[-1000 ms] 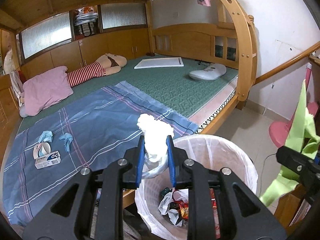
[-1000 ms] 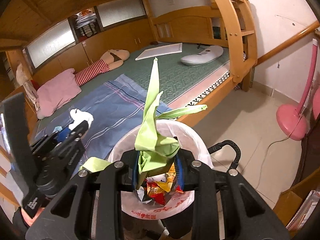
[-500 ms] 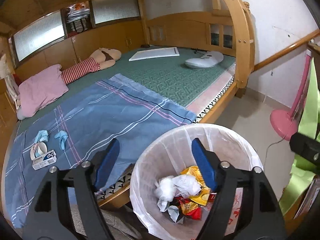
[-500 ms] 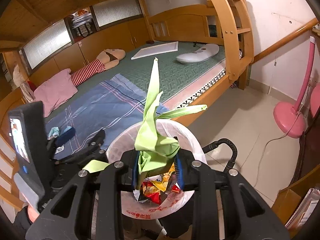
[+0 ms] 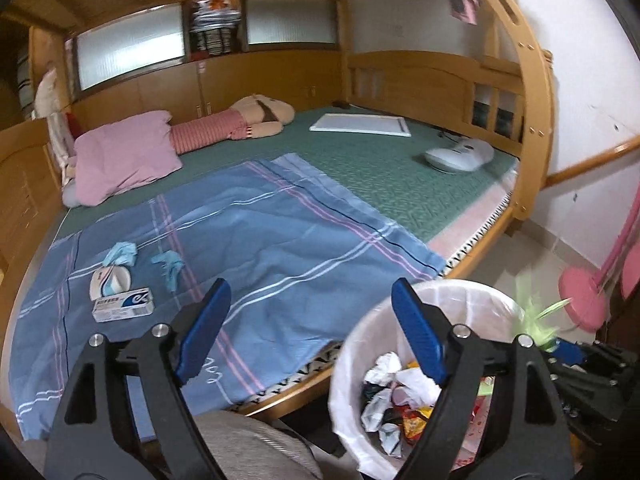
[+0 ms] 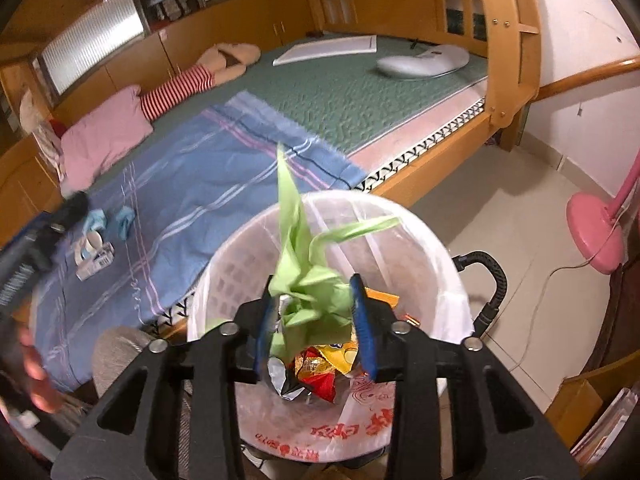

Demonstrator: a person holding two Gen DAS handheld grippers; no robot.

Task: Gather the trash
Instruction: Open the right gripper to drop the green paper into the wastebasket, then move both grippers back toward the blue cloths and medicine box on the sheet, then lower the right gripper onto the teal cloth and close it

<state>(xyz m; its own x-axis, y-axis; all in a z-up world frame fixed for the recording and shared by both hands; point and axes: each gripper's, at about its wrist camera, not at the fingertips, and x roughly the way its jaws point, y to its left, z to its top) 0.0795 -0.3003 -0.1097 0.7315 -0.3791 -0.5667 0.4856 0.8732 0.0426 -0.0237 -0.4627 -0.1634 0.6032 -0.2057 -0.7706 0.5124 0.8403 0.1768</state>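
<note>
On the far left of the bed, on the blue plaid sheet [image 5: 280, 240], lie the leftovers: two crumpled blue wipes [image 5: 120, 254], a roll of tape [image 5: 110, 282] and a small white-and-blue box [image 5: 122, 305] just beside it. A pink pillow [image 5: 124, 156] sits further back, with a striped stuffed toy [image 5: 236, 128] behind it.

The left tongs [image 5: 310, 332] hang over the bed's edge, jaws spread wide and opening further, with nothing between them. Their right finger overlaps the rim of the trash bin [image 5: 472, 296] (lined with a white bag), where crumpled white paper and snack wrappers [image 5: 396, 396] lie at the bottom.

The right tongs [image 6: 316, 320] hover directly above the same bin [image 6: 432, 248], pointing steeply down. A crumpled green paper [image 6: 308, 280] sits between their blue pads; the jaws are opening, and whether the pads press on the paper cannot be told.

On the floor to the right stands a pink fan base [image 6: 594, 232].
</note>
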